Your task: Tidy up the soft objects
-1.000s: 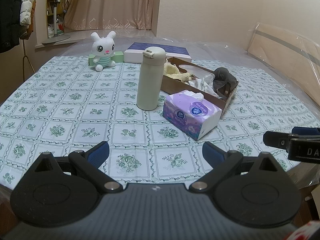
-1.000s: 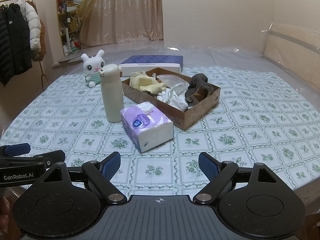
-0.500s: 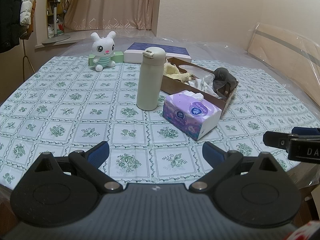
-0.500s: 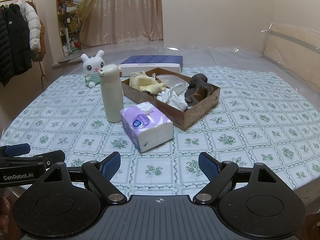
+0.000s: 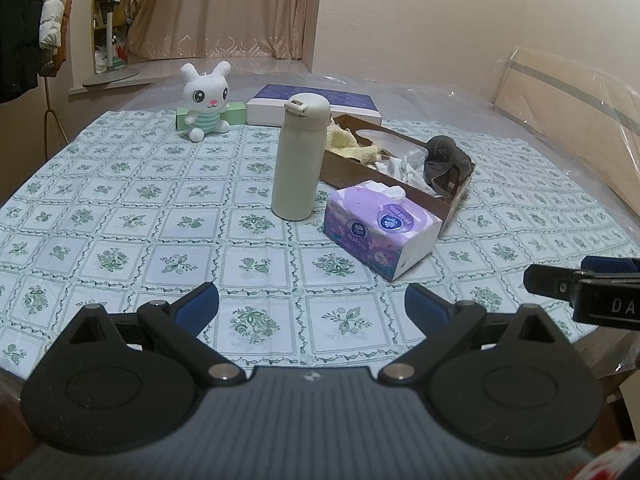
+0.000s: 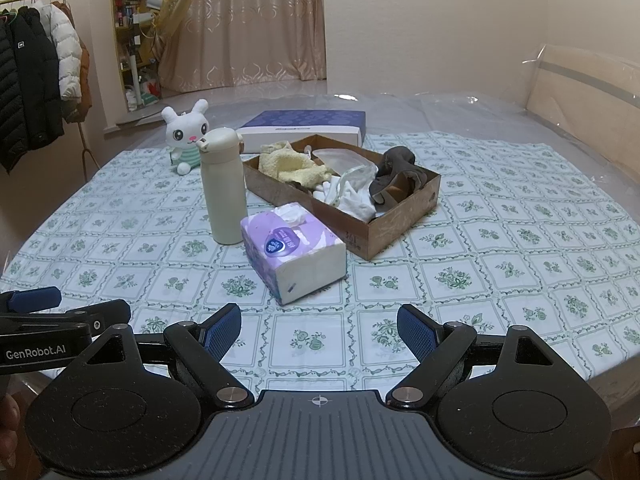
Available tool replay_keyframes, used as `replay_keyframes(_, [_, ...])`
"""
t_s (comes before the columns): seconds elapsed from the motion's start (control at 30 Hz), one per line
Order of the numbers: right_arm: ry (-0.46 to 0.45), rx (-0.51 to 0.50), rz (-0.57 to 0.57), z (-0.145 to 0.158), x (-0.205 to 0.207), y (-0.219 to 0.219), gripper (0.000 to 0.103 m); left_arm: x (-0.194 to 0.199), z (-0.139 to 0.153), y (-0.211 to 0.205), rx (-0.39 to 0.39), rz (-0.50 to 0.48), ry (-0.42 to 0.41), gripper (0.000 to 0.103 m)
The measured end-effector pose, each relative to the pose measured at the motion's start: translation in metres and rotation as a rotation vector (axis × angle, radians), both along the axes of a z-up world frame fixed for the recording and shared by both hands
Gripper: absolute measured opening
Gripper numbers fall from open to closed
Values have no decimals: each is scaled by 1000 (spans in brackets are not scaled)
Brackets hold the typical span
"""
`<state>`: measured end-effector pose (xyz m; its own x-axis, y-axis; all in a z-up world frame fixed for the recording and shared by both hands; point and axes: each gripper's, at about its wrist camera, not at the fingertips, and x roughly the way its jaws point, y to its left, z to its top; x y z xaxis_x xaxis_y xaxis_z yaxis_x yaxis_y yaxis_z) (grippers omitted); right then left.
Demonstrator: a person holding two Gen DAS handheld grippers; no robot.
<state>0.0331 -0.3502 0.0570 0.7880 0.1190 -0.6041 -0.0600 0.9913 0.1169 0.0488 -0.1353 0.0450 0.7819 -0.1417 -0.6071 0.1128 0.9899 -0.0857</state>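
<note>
Right wrist view: both grippers' jaws spread, empty, frame bottom; cloths in cardboard box centre, plush rabbit upper left; stage unclear

Left gripper: matte black body, ribbed grey centre plate, two round black discs, silver pivot screws, blue ribbed pads on fingers. Right gripper: same build, small crosshair mark on centre plate, blue pads. Side of left unit bore white "GenRobot.AI" lettering in right wrist view; right unit showed white letters "DA" in left wrist view.
</note>
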Motion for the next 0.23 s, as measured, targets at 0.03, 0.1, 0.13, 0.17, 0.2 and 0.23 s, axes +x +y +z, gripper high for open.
replay_keyframes(0.03, [1, 0, 0, 0, 0, 0, 85, 0, 0, 0, -3, -2, -2, 99])
replay_keyframes(0.1, [1, 0, -1, 0, 0, 1, 85, -1, 0, 0, -11, -4, -6, 99])
replay_keyframes(0.13, [1, 0, -1, -1, 0, 1, 85, -1, 0, 1, -16, 0, -10, 99])
replay_keyframes(0.17, [0, 0, -1, -1, 0, 1, 85, -1, 0, 1, -17, 3, -13, 99])
replay_keyframes(0.2, [1, 0, -1, -1, 0, 1, 85, 0, 0, 1, -17, 2, -14, 99])
replay_keyframes(0.23, [1, 0, -1, -1, 0, 1, 85, 0, 0, 2, -18, 0, -13, 99])
